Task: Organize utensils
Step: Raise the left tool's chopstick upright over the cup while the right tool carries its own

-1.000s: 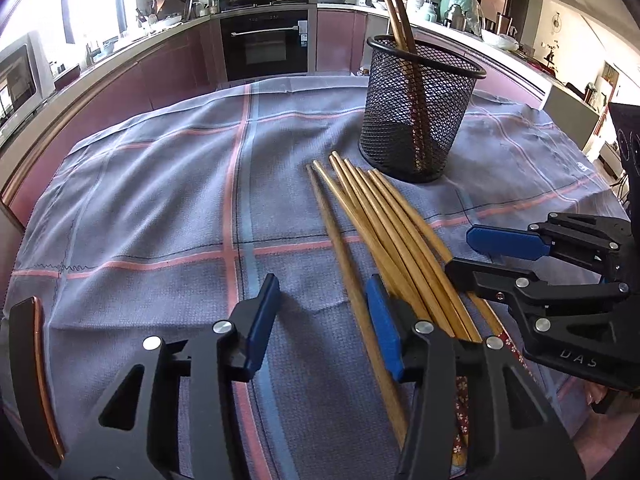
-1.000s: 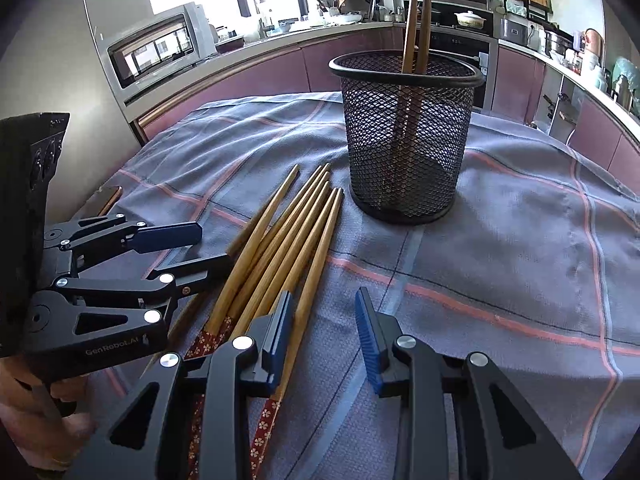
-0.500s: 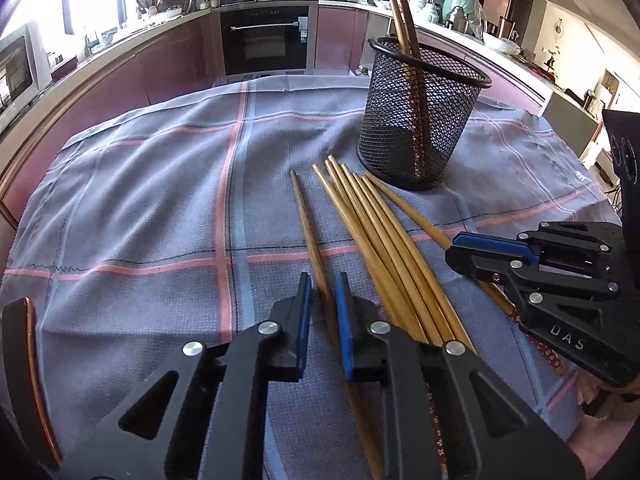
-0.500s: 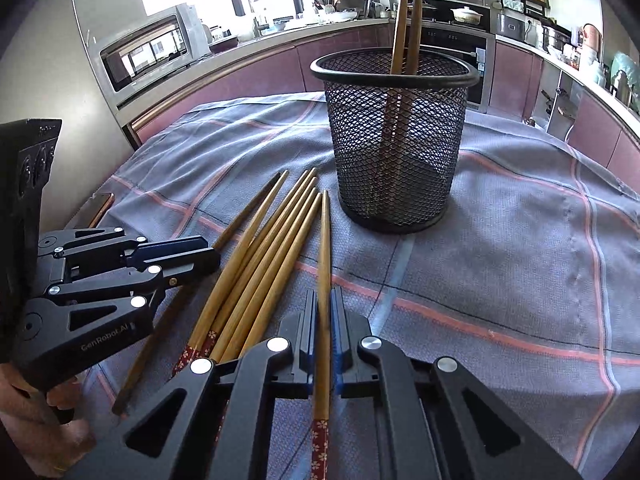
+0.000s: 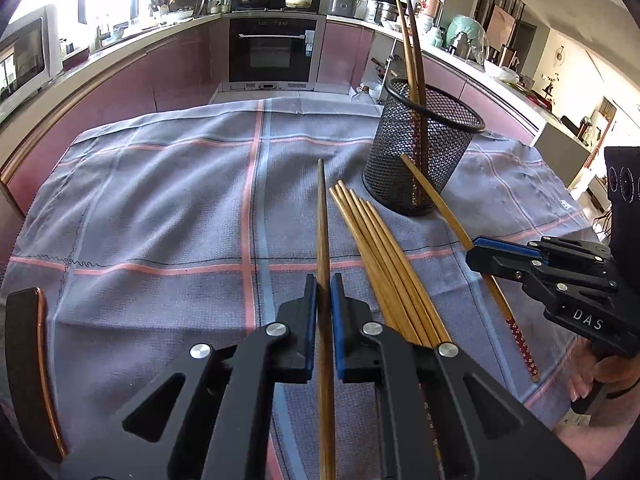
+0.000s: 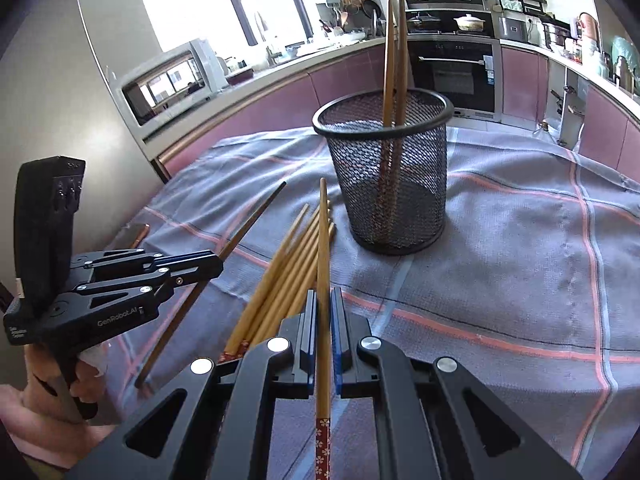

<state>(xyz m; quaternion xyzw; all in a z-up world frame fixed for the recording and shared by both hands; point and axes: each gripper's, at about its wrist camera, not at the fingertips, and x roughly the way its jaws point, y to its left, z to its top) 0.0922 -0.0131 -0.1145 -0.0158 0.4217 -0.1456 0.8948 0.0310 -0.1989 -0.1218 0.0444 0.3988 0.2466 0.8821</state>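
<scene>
My left gripper [image 5: 324, 285] is shut on a dark brown chopstick [image 5: 322, 208] that points toward the far side of the table, its tip off the cloth. My right gripper [image 6: 324, 296] is shut on a light chopstick [image 6: 322, 232] with a red flowered end. In the left wrist view the right gripper [image 5: 474, 249] holds that chopstick [image 5: 436, 200] slanting in front of the black mesh holder [image 5: 424, 148]. The left gripper [image 6: 218, 266] shows at the left of the right wrist view. Several light chopsticks [image 5: 380, 260] lie bundled on the cloth. Two chopsticks [image 6: 394, 52] stand in the holder [image 6: 384, 176].
A grey cloth [image 5: 160, 208] with pink and blue lines covers the table. A dark curved object with a copper rim [image 5: 24, 360] lies at the near left edge. A person's hands [image 6: 48, 392] grip both handles. Kitchen counters, an oven and a microwave ring the table.
Both grippers closed, each on one chopstick: the left on the dark one, the right on a light one. Both chopsticks have since swung out of the bundle and risen a little.
</scene>
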